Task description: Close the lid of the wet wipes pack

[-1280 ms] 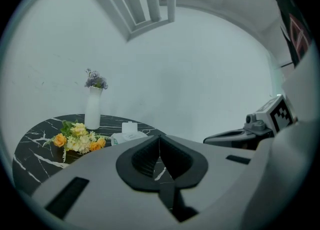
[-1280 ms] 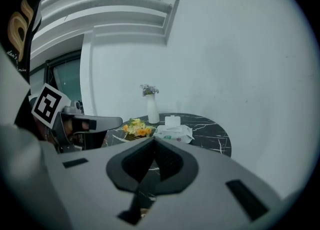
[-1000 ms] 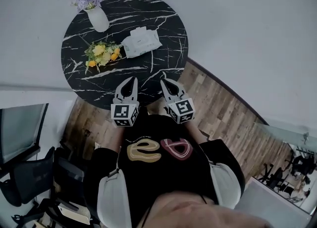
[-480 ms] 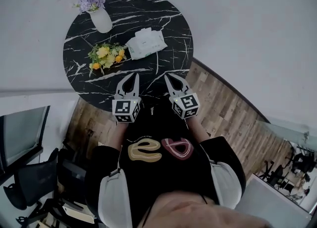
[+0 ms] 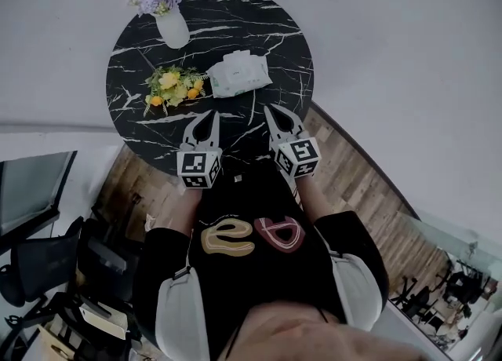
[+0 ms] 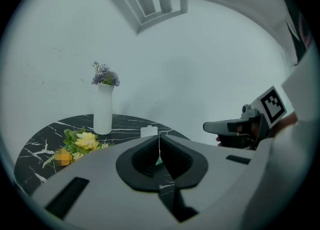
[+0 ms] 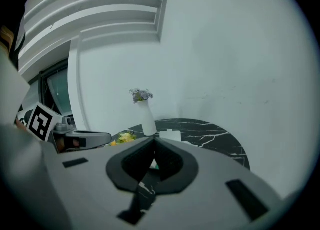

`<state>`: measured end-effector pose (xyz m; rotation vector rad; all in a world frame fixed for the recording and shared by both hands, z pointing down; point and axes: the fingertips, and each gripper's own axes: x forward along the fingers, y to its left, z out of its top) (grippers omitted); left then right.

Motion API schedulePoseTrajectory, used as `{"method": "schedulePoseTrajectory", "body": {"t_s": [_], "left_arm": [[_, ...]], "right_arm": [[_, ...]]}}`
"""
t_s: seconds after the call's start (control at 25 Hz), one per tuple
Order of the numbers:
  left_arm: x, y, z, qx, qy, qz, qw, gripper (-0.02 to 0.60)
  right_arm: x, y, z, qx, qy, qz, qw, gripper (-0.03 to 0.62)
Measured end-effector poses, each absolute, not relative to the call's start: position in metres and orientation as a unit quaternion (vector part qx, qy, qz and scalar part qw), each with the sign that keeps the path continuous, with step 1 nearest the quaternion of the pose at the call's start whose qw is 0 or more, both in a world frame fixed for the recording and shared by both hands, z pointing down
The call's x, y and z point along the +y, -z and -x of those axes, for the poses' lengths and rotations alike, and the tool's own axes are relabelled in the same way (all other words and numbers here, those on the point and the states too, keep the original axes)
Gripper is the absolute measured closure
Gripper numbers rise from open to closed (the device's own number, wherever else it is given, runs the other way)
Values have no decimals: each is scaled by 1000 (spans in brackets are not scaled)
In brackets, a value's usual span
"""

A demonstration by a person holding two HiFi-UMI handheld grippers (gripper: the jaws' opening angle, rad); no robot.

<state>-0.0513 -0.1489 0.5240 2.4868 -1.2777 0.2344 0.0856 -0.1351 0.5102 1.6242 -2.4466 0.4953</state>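
The white wet wipes pack (image 5: 240, 74) lies near the middle of the round black marble table (image 5: 274, 22), its lid flap standing up. In the left gripper view only the raised lid (image 6: 149, 132) shows above the jaws; in the right gripper view the lid (image 7: 170, 135) also peeks over them. My left gripper (image 5: 212, 115) hovers at the table's near edge, shut and empty. My right gripper (image 5: 271, 110) is beside it on the right, also shut with nothing in it. Both point toward the pack and are well short of it.
A white vase (image 5: 172, 28) with purple flowers stands at the table's far left. A yellow and orange flower bunch (image 5: 174, 86) lies left of the pack. A white wall rises behind the table; wood floor, a chair (image 5: 31, 269) and a window lie near the person.
Both grippers have moved forward, from over the floor to the table's near edge, toward the pack. Their jaws stayed shut.
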Motion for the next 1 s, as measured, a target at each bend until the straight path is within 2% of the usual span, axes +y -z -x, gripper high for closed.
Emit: {"method": "schedulePoseTrajectory", "body": {"t_s": [1.0], "left_arm": [[-230,-573,35,-512,-163,-813,225,563]], "right_arm": [[-292,-510,-99,-866,-202,-436,140,582]]}}
